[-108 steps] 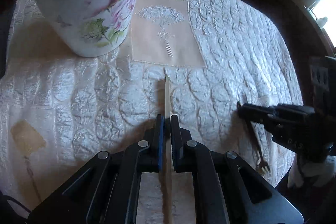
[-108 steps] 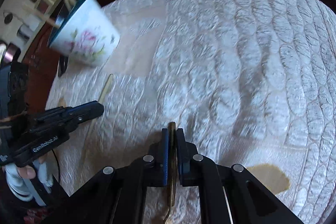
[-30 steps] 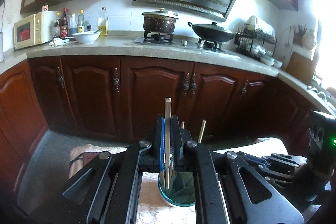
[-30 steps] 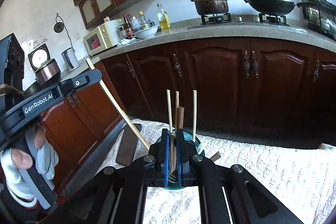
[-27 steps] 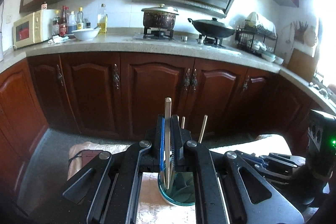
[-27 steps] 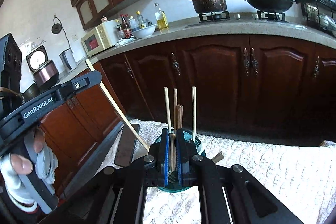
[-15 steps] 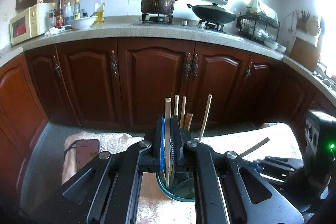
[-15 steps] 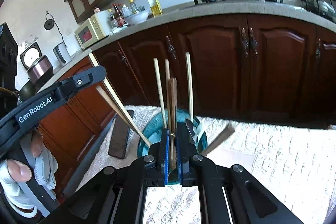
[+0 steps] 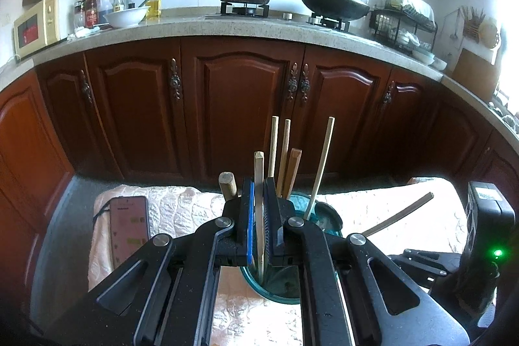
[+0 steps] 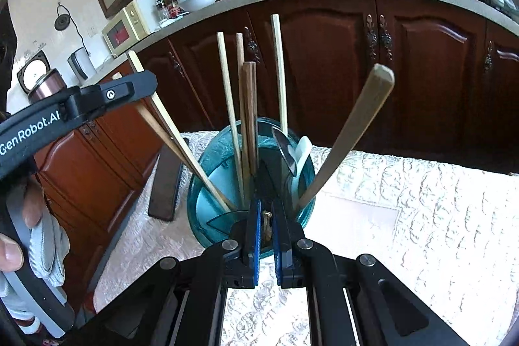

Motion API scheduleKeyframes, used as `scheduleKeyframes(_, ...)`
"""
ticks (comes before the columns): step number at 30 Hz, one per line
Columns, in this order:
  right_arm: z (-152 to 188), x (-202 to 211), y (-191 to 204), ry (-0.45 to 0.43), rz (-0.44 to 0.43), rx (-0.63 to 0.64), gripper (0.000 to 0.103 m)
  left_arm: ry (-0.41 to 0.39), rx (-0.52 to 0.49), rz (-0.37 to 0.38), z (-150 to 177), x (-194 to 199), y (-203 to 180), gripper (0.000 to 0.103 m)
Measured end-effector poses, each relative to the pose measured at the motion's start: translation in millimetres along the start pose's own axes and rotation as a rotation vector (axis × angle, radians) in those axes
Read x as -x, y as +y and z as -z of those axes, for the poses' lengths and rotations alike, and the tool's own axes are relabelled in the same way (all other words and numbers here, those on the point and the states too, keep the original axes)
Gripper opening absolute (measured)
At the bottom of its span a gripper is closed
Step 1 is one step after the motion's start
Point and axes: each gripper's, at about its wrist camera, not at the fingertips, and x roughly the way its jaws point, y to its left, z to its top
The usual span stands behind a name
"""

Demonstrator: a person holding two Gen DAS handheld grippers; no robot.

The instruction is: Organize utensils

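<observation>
Left gripper [image 9: 258, 216] clamped on a pale chopstick [image 9: 258, 180], tip lowered inside the teal-rimmed holder [image 10: 211, 161]; right gripper [image 10: 266, 224] clamped on a thin brass-coloured utensil [image 10: 267, 222] at the holder's near rim; risk judged: the crowded standing chopsticks [image 10: 279, 70] may be knocked, or the holder tipped, if either piece is dropped askew.

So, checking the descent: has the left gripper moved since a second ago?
Yes. The left gripper has dropped: the counter sits higher in view, the utensil cup nearer.
</observation>
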Motion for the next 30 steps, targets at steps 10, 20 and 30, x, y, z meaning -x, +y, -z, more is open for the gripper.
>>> scheduleKeyframes(10, 7, 14, -11, -0.006, 0.000, -0.047, 0.018, 0.014, 0.013, -0.021, 4, 7, 0, 0.009)
scheduleKeyframes(20, 12, 46, -2, -0.065, 0.018, -0.019, 0.023, -0.032, -0.028, -0.034, 10, 34, -8, 0.044)
scheduleKeyframes(30, 14, 82, 9, -0.146, 0.081, -0.014, 0.034, -0.050, -0.006, -0.098, 20, 64, -2, 0.047)
